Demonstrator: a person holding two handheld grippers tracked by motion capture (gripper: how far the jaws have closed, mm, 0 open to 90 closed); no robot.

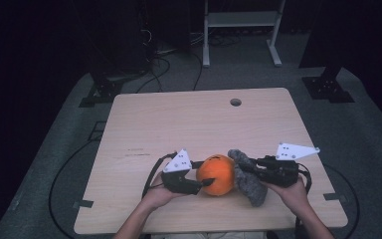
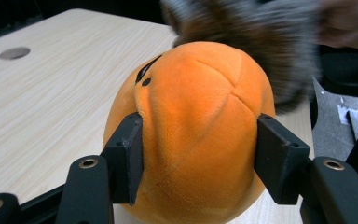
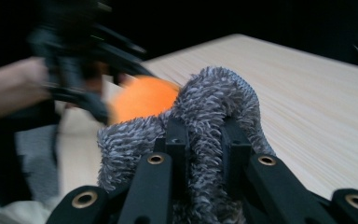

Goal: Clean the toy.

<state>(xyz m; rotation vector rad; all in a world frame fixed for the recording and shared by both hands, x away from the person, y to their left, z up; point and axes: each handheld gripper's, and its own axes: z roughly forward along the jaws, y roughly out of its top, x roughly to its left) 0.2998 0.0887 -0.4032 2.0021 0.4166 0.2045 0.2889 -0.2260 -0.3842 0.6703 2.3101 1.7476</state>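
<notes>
**Plush + sock, both gripped**

L gripper (image 2: 198,158): fingers (image 2: 128,156) pressed on both sides of orange plush (image 2: 191,135), which sits on surface (image 1: 189,124) near front edge. R gripper (image 3: 204,140): fingers narrow, pinching fuzzy grey sock (image 3: 214,107). Sock touches plush's right side in high view.

Dim and dark all around the table (image 1: 189,119) in the high view, brighter on the pale wood. Soft, faint shadows. Sharp up close on the orange plush toy (image 2: 191,130). Blurry on the fuzzy grey sock (image 2: 261,28) there. Smeared left side in the right gripper view.
</notes>
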